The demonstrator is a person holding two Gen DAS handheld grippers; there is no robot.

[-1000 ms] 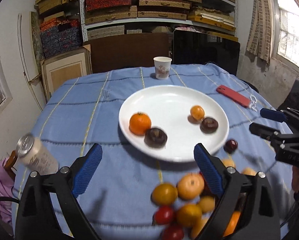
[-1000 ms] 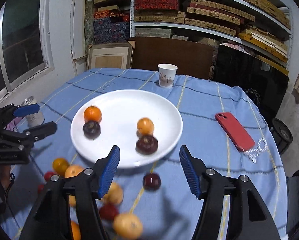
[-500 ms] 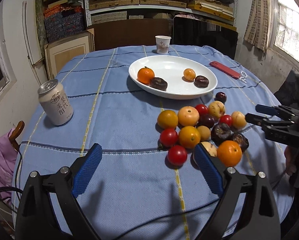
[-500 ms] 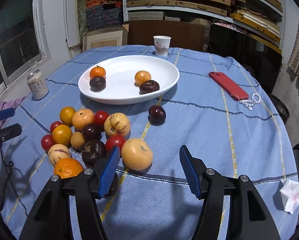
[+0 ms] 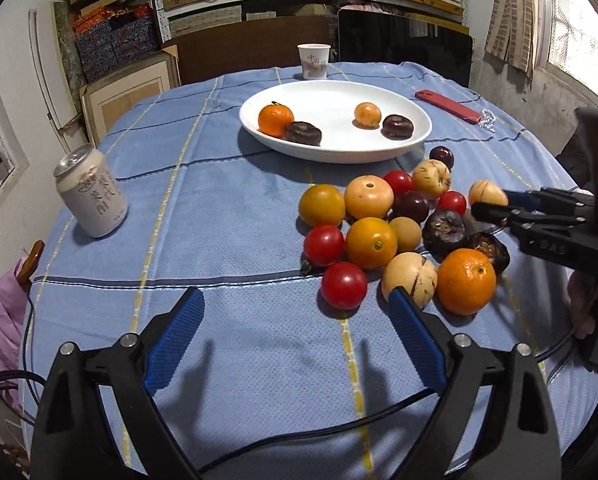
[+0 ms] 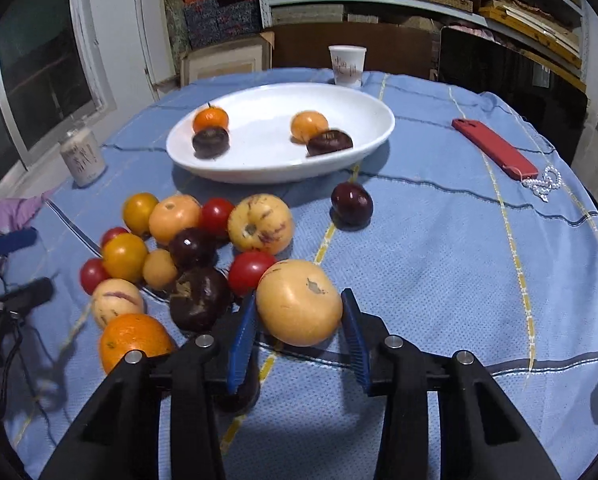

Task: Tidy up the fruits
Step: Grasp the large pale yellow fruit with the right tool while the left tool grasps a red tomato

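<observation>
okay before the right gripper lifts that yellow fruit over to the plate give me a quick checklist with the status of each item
1. Yellow fruit between the right gripper pads: ok; jaws have just been closing on it.
2. Firm grip on both sides: cannot tell; the contact is hard to judge.
3. Free space on the white plate: ok; four fruits on it, bare middle.
4. Path to the plate: ok; only a dark plum on the cloth between.
5. Left gripper out of the way: ok; open, empty, short of the pile.
6. Neighbours touching the fruit: not ok; a red tomato crowds its left side.
</observation>
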